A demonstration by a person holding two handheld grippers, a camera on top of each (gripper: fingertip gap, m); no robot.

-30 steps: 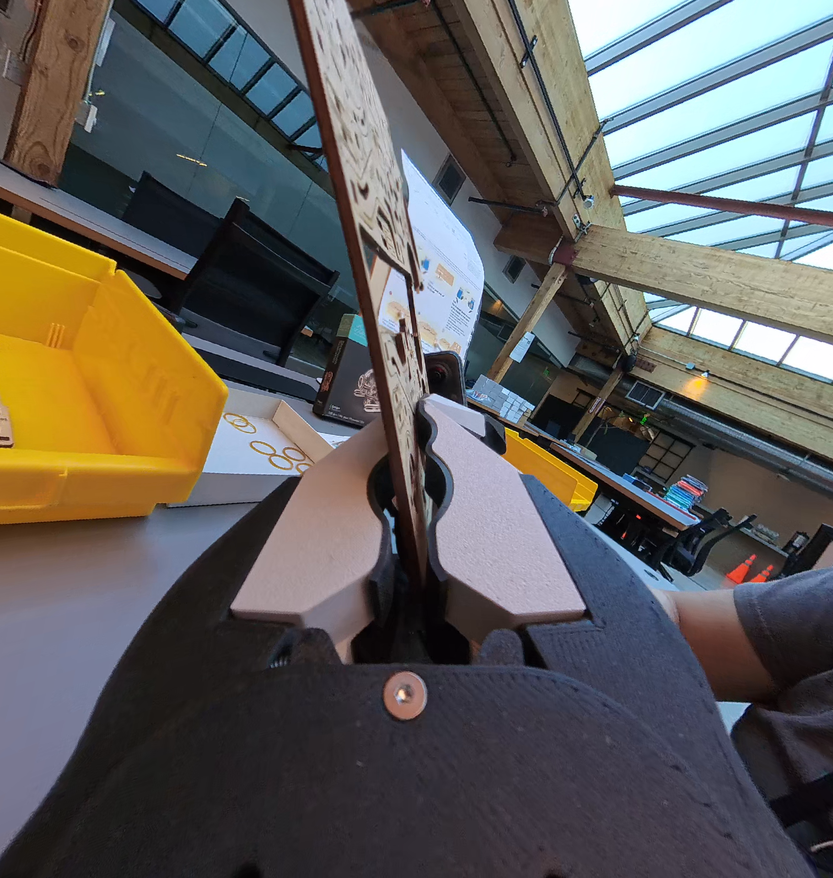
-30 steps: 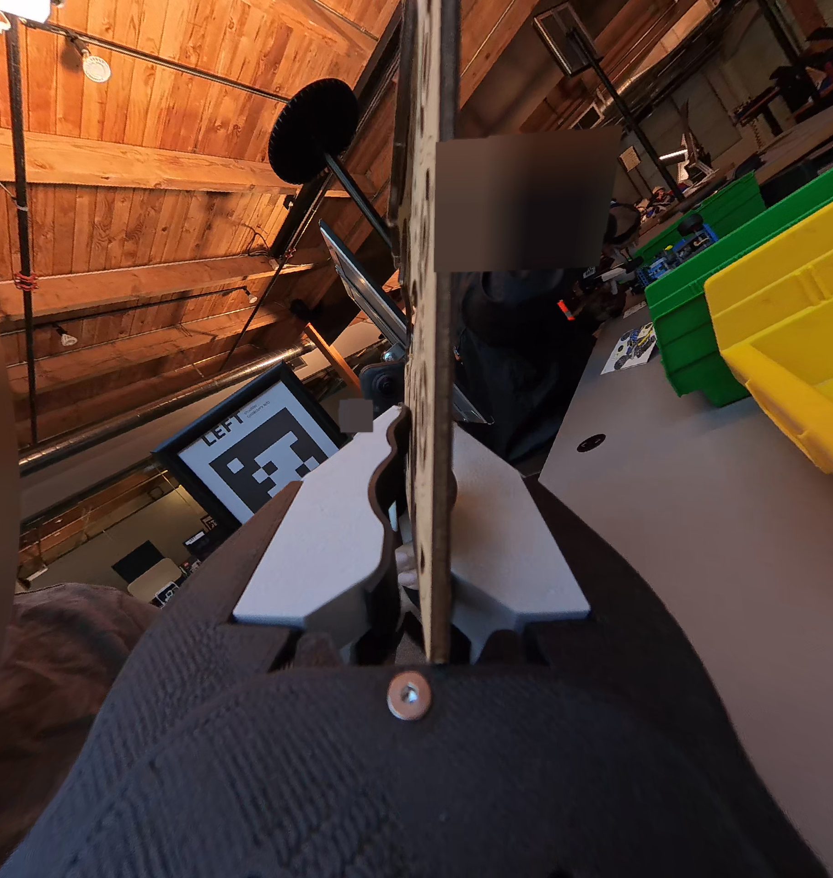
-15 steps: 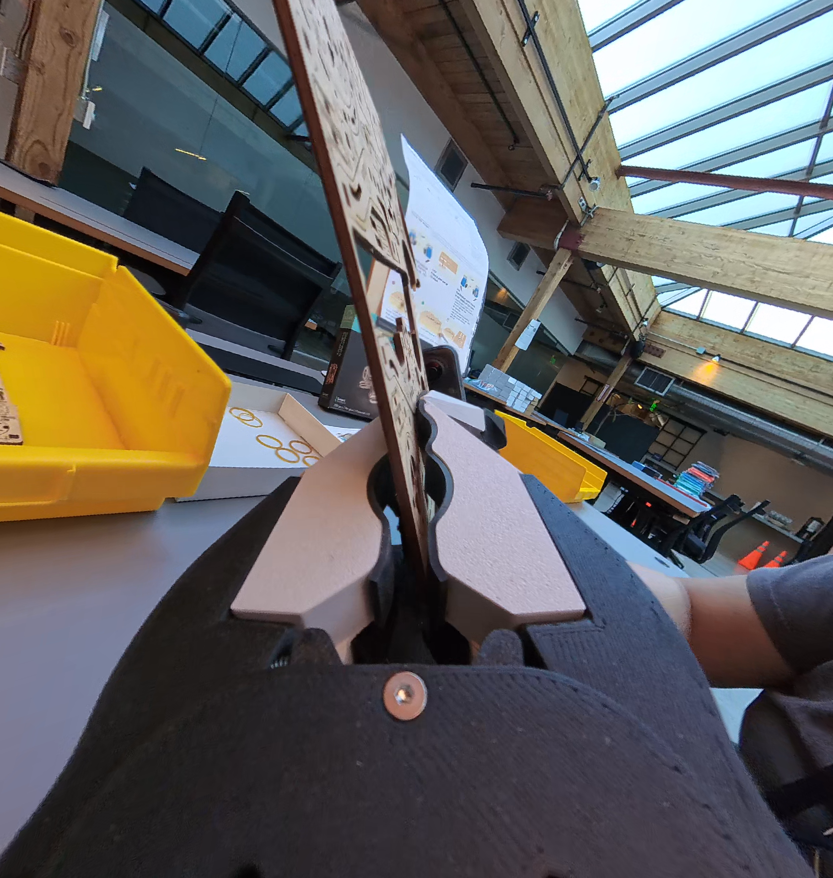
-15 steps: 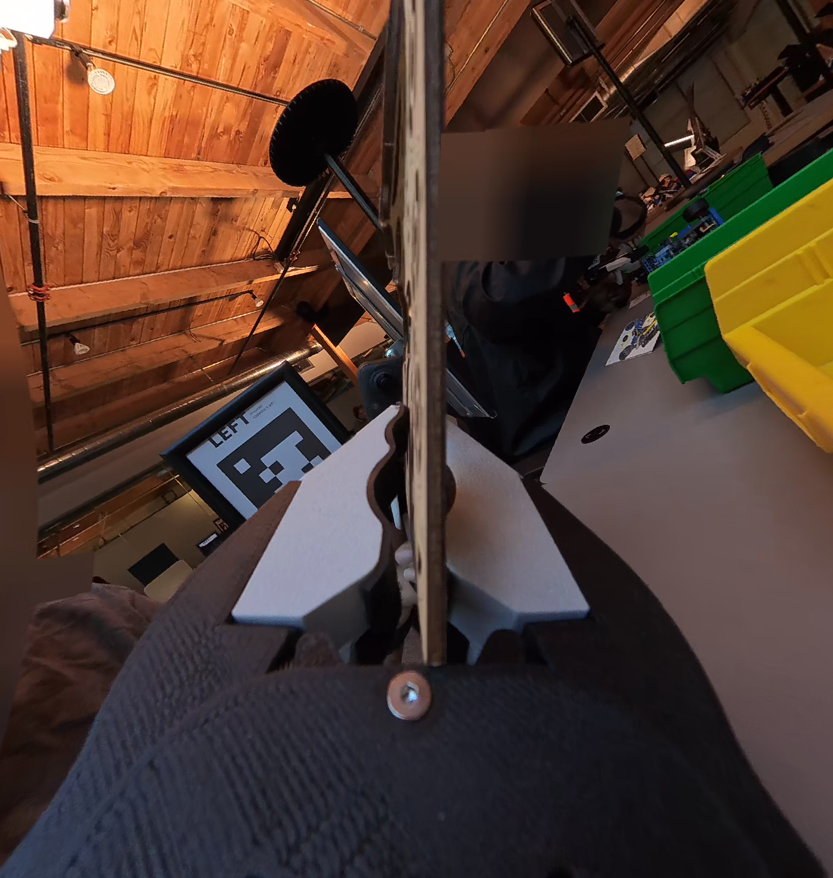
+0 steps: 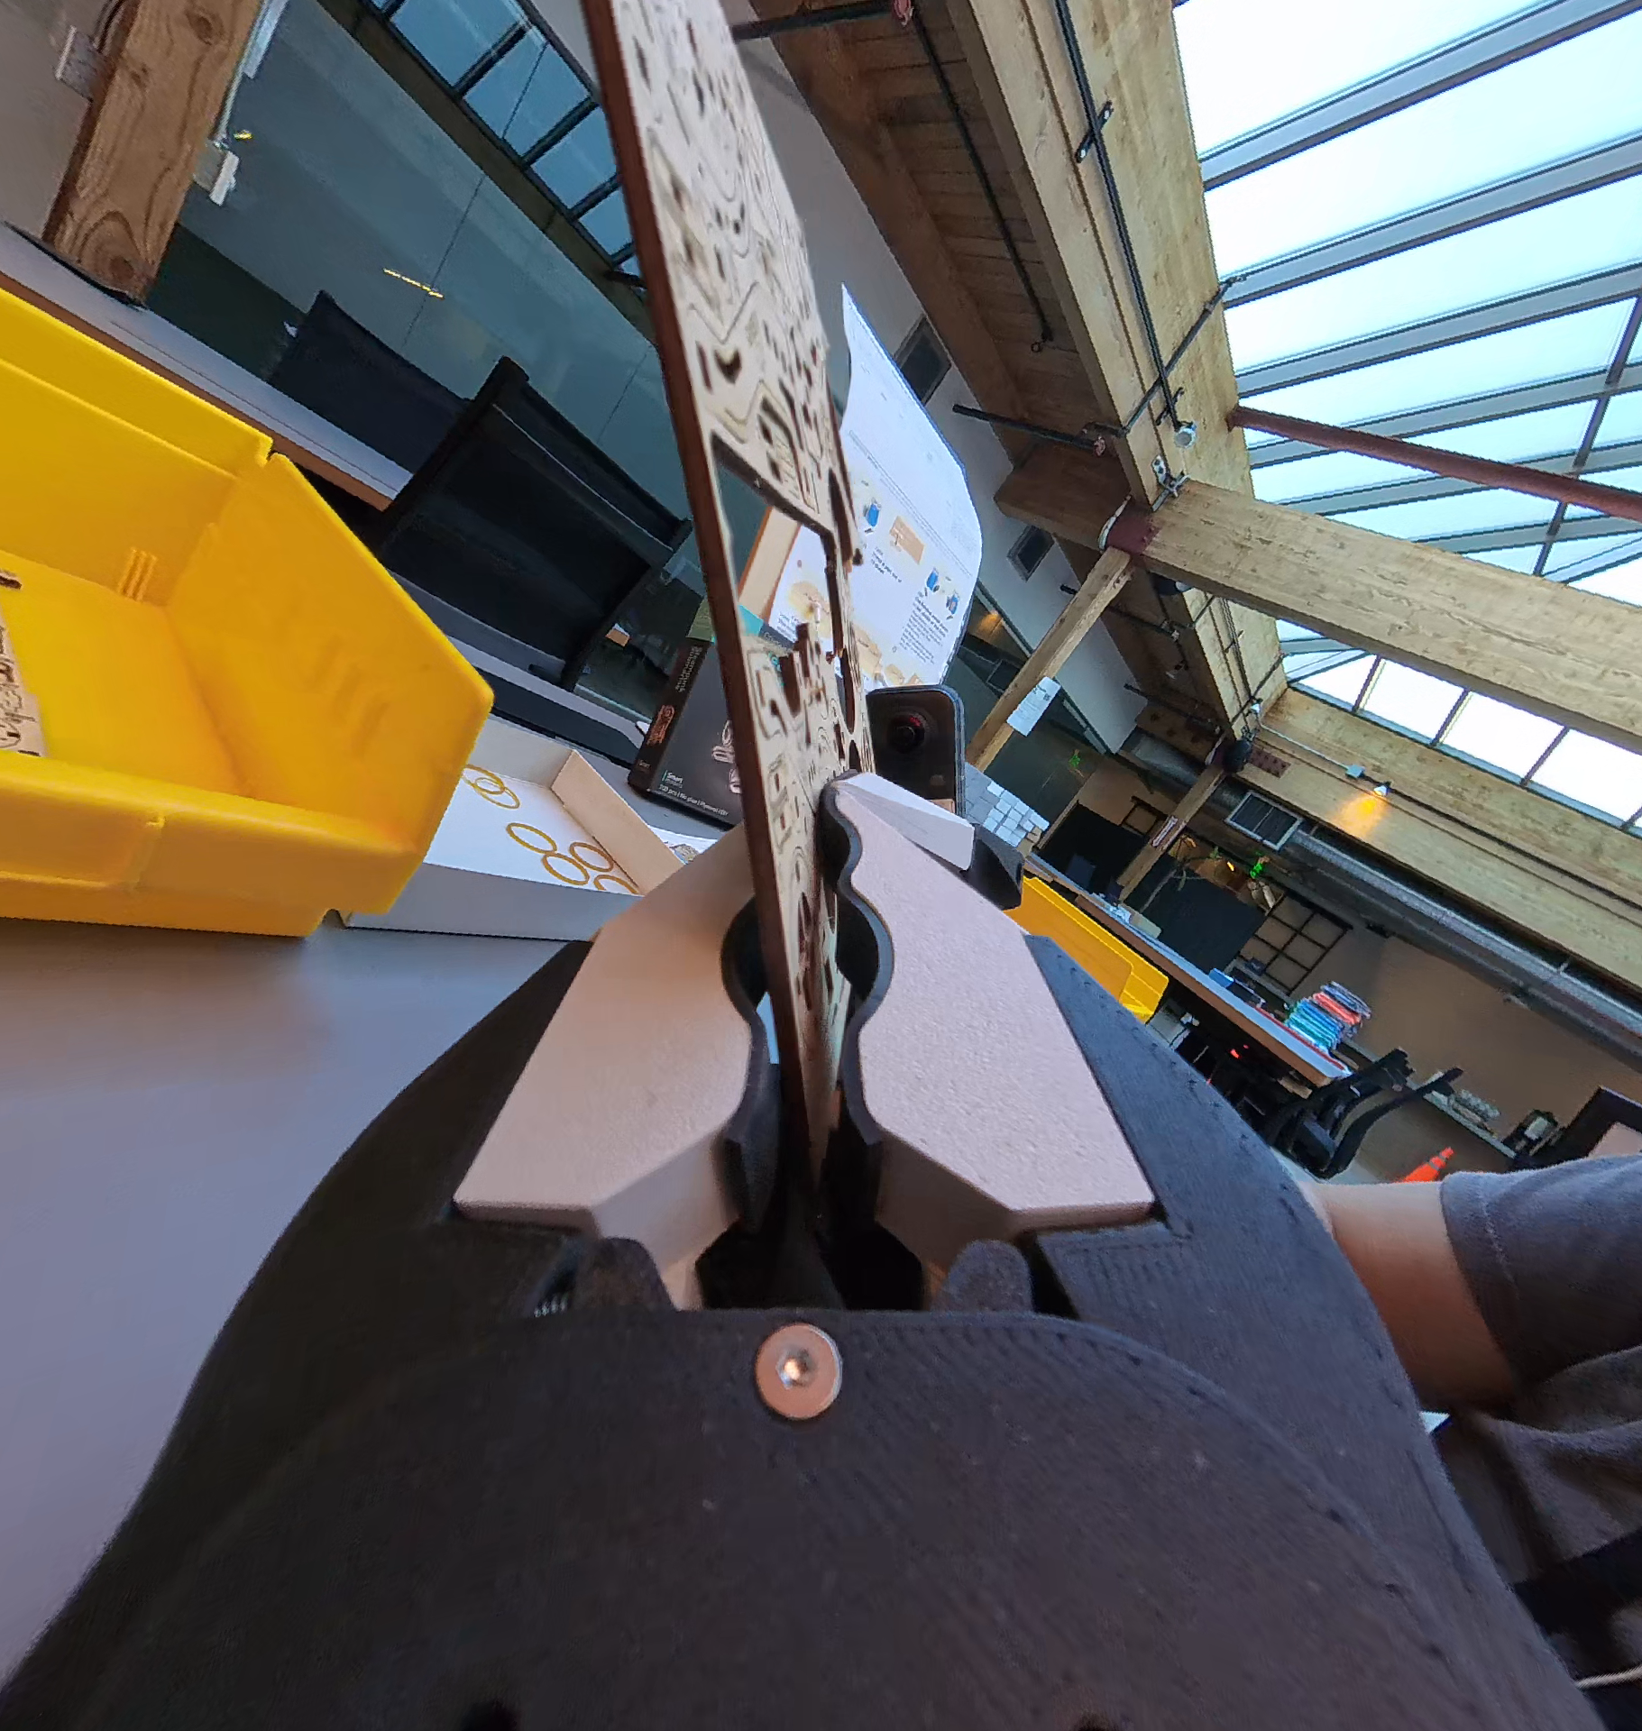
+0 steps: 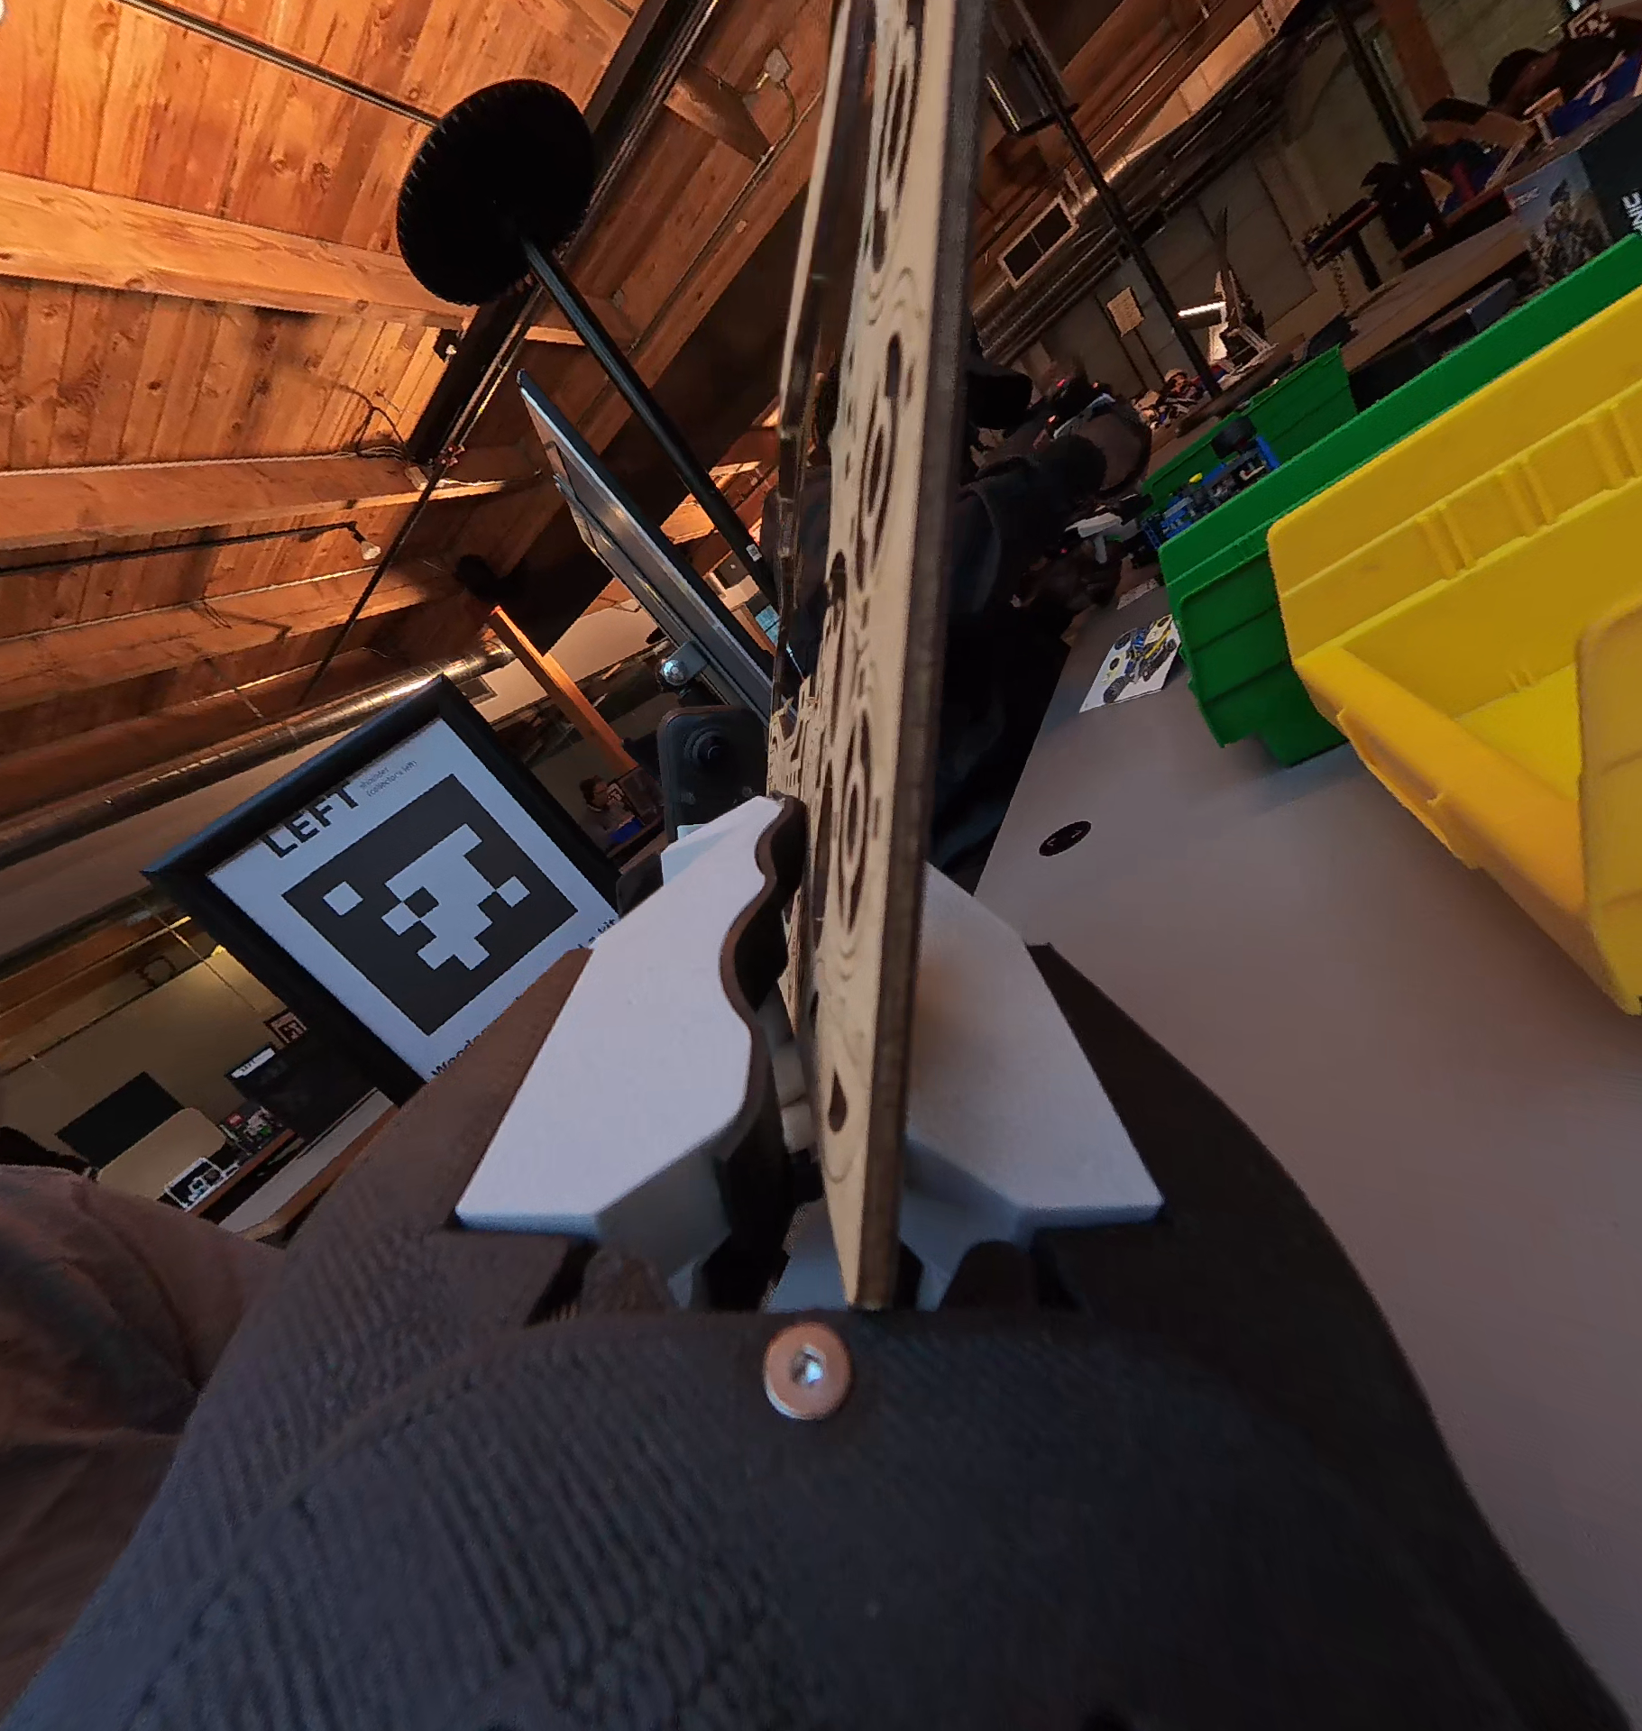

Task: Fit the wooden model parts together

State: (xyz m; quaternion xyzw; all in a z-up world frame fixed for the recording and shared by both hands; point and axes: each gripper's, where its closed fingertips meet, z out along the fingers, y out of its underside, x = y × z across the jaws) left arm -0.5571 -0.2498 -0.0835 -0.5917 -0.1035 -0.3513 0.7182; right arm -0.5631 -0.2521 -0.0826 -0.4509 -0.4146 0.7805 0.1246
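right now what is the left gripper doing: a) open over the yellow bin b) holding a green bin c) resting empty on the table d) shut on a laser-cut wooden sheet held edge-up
d: in the left wrist view the left gripper has both fingers pressed against a thin laser-cut wooden sheet that stands up out of it; the yellow bin sits apart on the table.

The left wrist view shows two yellow bins (image 5: pixel 236 712) (image 5: pixel 1093 946), one far right. The right wrist view shows one yellow bin (image 6: pixel 1491 712) and two green bins (image 6: pixel 1238 599) (image 6: pixel 1304 403).
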